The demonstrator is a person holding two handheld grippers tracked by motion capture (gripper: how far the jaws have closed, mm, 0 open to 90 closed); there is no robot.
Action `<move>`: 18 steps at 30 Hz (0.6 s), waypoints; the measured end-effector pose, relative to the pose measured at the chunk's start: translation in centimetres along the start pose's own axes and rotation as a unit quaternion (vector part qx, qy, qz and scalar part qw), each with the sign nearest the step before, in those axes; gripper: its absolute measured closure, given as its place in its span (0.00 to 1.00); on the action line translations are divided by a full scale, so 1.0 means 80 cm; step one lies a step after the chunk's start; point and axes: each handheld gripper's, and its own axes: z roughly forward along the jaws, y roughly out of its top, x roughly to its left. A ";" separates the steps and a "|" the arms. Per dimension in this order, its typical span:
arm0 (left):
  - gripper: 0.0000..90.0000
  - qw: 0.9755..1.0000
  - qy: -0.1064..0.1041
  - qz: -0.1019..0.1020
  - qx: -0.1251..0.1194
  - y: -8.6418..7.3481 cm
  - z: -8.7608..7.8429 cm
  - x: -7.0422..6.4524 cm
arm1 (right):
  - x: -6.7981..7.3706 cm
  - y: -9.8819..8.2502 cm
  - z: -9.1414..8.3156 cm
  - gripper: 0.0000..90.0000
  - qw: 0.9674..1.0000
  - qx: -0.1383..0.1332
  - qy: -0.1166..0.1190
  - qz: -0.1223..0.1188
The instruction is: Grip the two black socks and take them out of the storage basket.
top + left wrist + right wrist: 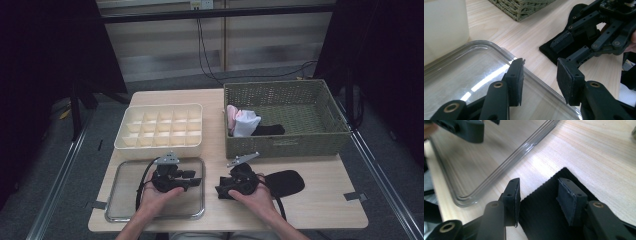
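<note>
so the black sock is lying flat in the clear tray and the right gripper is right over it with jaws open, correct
Not quite: the black sock lies on the bare table, to the right of the clear tray, not in it. The high view shows this. The rest holds: the right gripper is over the sock with its jaws open.

Black ribbed sock (pixel 544 212); clear tray (pixel 125 172); green woven basket (pixel 300 142); cream organiser (pixel 130 142)
</note>
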 end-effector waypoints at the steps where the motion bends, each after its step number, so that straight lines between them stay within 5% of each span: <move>1: 0.63 1.000 0.000 0.000 -0.001 0.000 0.000 0.000 | 0.003 -0.001 0.001 0.59 1.000 -0.001 -0.009 -0.011; 4: 0.63 1.000 0.000 0.000 -0.002 0.001 -0.001 0.000 | 0.012 -0.004 0.002 0.61 0.999 -0.001 -0.032 -0.034; 7: 0.63 1.000 -0.001 0.003 -0.001 0.001 0.000 0.000 | 0.010 -0.005 0.002 0.75 0.998 -0.004 -0.043 -0.050; 12: 0.63 1.000 -0.001 0.000 0.002 0.000 0.002 -0.001 | -0.003 -0.007 0.000 0.92 0.999 -0.014 -0.040 -0.029; 18: 0.63 1.000 0.000 0.007 0.010 -0.004 0.006 -0.002 | -0.011 -0.004 0.000 0.94 1.000 -0.011 -0.021 -0.002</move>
